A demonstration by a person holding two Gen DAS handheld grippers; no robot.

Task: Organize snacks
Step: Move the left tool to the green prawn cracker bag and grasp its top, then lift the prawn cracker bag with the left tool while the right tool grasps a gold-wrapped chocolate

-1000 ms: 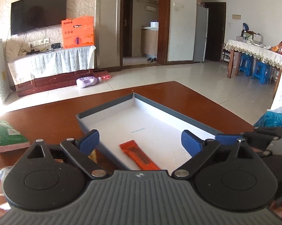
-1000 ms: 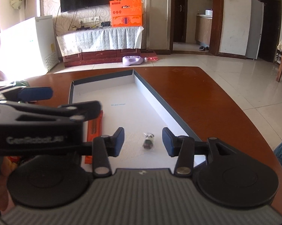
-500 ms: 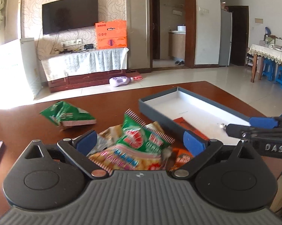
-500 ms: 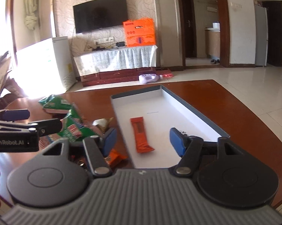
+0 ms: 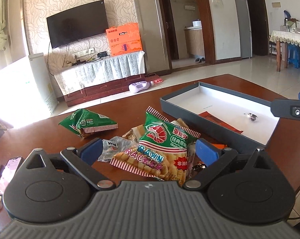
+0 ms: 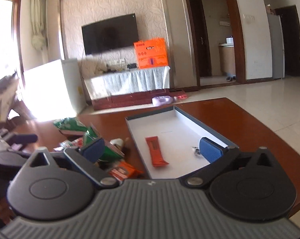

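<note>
My left gripper [image 5: 149,151] stands open over a pile of snacks on the brown table, with a green prawn cracker bag [image 5: 161,145] lying just ahead between its fingers, untouched. A second green bag [image 5: 88,122] lies apart at the left. To the right sits the grey tray [image 5: 177,107] with a white floor, holding an orange bar [image 5: 219,122] and a small wrapped candy [image 5: 251,117]. My right gripper [image 6: 152,149] hovers at the near end of the tray [image 6: 150,116], its jaws opening wide. The orange bar [image 6: 156,151] lies on the tray floor below them, unheld.
A phone [image 5: 8,171] lies at the table's left near edge. An orange packet [image 6: 124,170] lies on the table beside the tray's near left corner. Table edges run close on the right and far side. Beyond are a TV stand, tiled floor and doorways.
Both views have swung left, from the tray toward the snack pile. The left gripper has come off the tray to the pile. The right jaws have widened a great deal.
</note>
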